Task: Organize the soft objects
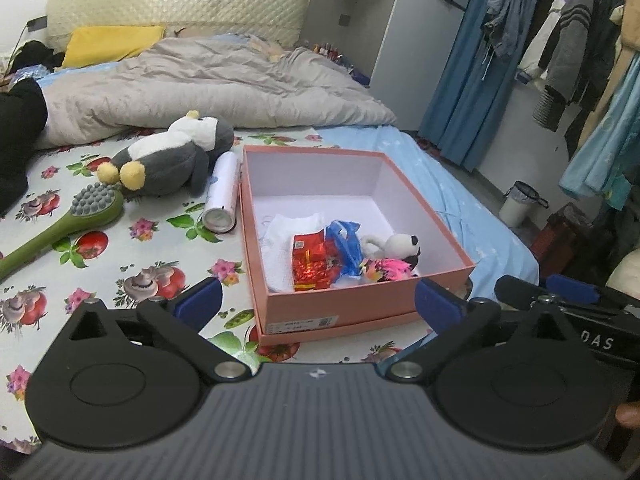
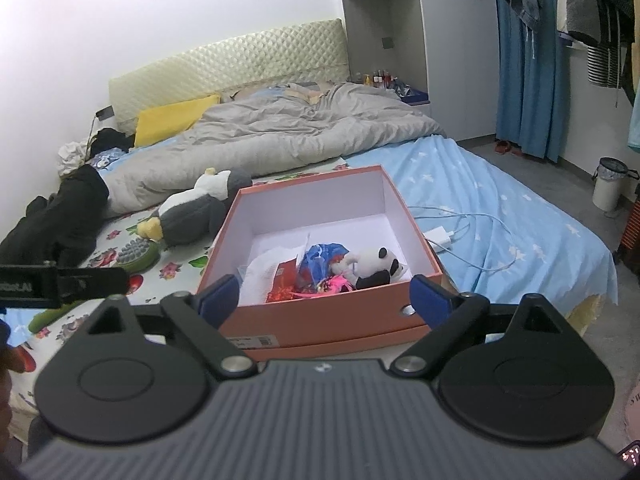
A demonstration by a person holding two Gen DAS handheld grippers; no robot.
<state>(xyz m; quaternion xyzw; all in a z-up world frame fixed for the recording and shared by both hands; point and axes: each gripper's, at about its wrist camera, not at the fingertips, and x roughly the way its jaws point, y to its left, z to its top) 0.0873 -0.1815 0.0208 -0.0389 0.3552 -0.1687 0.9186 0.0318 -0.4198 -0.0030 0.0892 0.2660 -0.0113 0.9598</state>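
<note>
A pink box (image 1: 312, 172) (image 2: 328, 324) with a white inside stands open on the bed. In it lie a small panda plush (image 1: 400, 244) (image 2: 372, 266), a pink fluffy toy (image 1: 390, 270), a blue plastic bag (image 1: 344, 246), a red packet (image 1: 312, 266) and a white cloth (image 1: 288, 228). A grey-and-white penguin plush (image 1: 172, 156) (image 2: 196, 208) lies on the flowered sheet left of the box. My left gripper (image 1: 320, 300) hangs open before the box's near wall, nothing between its fingers. My right gripper (image 2: 325, 298) is open too, just short of the same wall.
A green massage brush (image 1: 96, 204) and a white spray can (image 1: 222, 192) lie between penguin and box. A white charger with cable (image 2: 440, 236) sits right of the box. A grey duvet (image 1: 200, 84) fills the bed's far half. Black clothing (image 2: 60, 216) lies at left, a bin (image 2: 608, 184) on the floor.
</note>
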